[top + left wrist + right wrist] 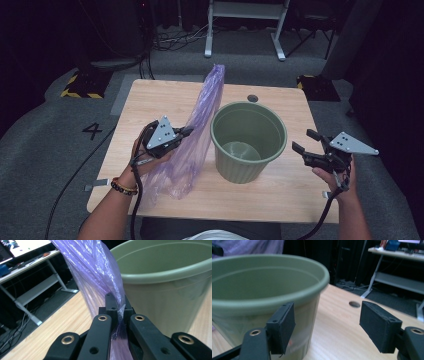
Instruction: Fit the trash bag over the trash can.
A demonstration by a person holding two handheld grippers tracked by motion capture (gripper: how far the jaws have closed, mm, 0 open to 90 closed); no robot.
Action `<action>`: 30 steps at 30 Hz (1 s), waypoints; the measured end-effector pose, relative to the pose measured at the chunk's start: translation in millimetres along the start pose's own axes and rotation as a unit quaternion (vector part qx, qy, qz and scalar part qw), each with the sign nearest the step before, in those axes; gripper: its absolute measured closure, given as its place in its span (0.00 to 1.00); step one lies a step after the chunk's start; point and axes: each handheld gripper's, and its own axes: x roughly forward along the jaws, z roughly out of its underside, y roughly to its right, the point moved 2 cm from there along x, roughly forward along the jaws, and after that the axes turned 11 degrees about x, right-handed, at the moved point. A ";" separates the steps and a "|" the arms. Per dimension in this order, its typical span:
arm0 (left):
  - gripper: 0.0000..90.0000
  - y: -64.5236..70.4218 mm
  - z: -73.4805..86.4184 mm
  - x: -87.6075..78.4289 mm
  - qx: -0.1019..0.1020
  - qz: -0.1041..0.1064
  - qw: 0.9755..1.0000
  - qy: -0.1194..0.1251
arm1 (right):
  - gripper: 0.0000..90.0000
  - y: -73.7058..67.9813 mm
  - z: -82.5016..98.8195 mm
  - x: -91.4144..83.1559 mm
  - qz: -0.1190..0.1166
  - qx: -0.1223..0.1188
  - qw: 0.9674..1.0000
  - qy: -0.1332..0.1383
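A thin purple plastic bag [200,120] stands stretched upward at the table's left of centre, its lower part crumpled on the wood. My left gripper [186,132] is shut on the bag's edge; in the left gripper view the film [100,272] is pinched between the black jaws and rises up past them. A green ribbed bin [248,140] stands empty in the middle of the table, just right of the bag. My right gripper [306,141] hangs open to the right of the bin with nothing between its pads [280,325], clear of the rim [294,297].
The wooden table [150,100] has a round cable hole [252,98] behind the bin. Cables trail from both grippers off the near edge. Beyond the table are a white desk frame [245,20], floor cables and dark surroundings.
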 end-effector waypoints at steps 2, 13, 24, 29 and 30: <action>1.00 3.0 -5.3 0.5 0.011 0.003 1.000 0.001 | 0.32 -5.3 -10.3 0.0 -0.006 -0.009 1.000 0.005; 1.00 20.7 -28.6 15.4 0.068 0.047 0.997 -0.002 | 0.30 -36.5 -57.9 18.7 -0.051 -0.049 0.997 0.024; 1.00 30.6 -45.0 25.9 0.112 0.070 0.991 -0.011 | 0.30 -80.8 -79.9 38.8 -0.109 -0.076 0.991 0.020; 1.00 32.9 -50.1 27.5 0.130 0.075 0.988 -0.018 | 0.29 -98.1 -83.0 50.3 -0.103 -0.111 0.988 0.020; 1.00 32.5 -51.2 27.3 0.134 0.075 0.988 -0.019 | 0.29 -101.1 -83.2 51.8 -0.103 -0.124 0.987 0.023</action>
